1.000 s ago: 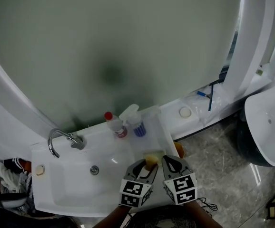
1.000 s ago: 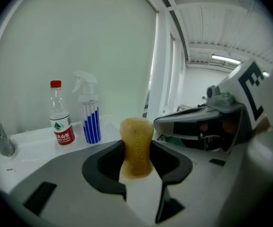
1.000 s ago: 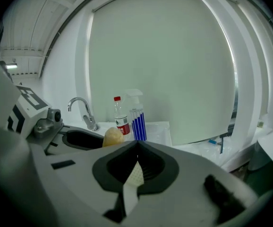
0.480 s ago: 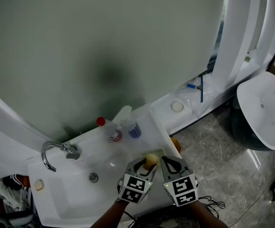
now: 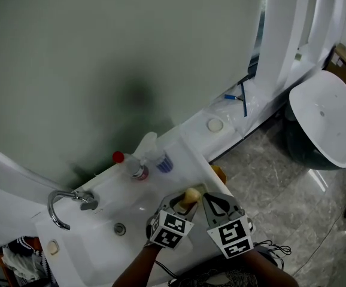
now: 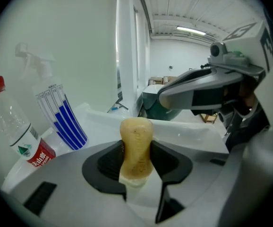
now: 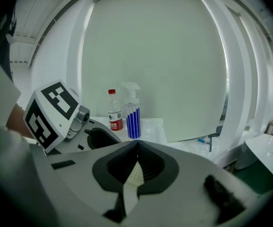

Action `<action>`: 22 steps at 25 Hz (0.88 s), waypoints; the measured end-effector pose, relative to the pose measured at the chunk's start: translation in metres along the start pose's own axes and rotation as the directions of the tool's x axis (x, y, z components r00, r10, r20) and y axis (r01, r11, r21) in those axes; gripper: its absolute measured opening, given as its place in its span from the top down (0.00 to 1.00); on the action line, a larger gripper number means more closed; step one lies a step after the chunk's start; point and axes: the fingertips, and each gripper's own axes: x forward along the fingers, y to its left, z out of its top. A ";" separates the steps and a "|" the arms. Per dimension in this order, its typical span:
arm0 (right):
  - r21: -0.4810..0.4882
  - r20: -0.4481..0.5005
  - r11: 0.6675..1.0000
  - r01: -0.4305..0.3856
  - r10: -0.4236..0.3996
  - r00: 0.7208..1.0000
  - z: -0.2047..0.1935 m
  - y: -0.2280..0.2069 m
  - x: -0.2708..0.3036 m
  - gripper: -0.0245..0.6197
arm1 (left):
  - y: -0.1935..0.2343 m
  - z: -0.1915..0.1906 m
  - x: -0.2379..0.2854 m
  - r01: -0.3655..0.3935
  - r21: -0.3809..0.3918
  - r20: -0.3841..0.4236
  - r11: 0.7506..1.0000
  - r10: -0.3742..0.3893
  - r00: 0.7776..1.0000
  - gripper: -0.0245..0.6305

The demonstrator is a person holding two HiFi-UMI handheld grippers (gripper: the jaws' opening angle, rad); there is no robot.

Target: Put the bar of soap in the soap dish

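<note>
A tan bar of soap (image 6: 136, 143) stands upright between the jaws of my left gripper (image 6: 136, 151), which is shut on it. In the head view the soap (image 5: 191, 195) sticks up from the left gripper (image 5: 187, 203) over the right end of the white counter (image 5: 188, 151). My right gripper (image 5: 209, 199) sits close beside it on the right, shut with nothing held, its jaw tips meeting (image 7: 137, 144). A pale ribbed surface (image 7: 133, 174), possibly the soap dish, shows below the right jaws. I cannot make out the dish in the head view.
A spray bottle with blue stripes (image 5: 156, 154) and a red-capped water bottle (image 5: 130, 165) stand at the counter's back. A chrome faucet (image 5: 62, 207) and the sink drain (image 5: 120, 228) lie to the left. A loose white washbasin (image 5: 319, 115) rests on the grey floor at the right.
The head camera has swung, so the whole scene sits lower and further left. Both grippers stay side by side, and the left one still holds the soap, slightly higher over the counter.
</note>
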 end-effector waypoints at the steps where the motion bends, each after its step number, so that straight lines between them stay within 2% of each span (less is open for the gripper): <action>1: 0.002 -0.002 1.000 0.005 -0.005 1.000 -0.001 0.000 0.000 0.94 | 0.000 -0.001 0.003 0.013 0.005 -0.008 1.000 -0.013 1.000 0.69; 14: 0.031 -0.056 0.997 0.065 -0.063 0.996 -0.017 -0.016 0.003 0.94 | 0.003 -0.015 0.032 0.116 0.082 -0.112 0.990 -0.107 0.988 0.69; 22: 0.046 -0.075 0.994 0.097 -0.094 0.993 -0.025 -0.027 -0.002 0.95 | -0.003 -0.009 0.041 0.179 0.127 -0.153 0.976 -0.159 0.975 0.69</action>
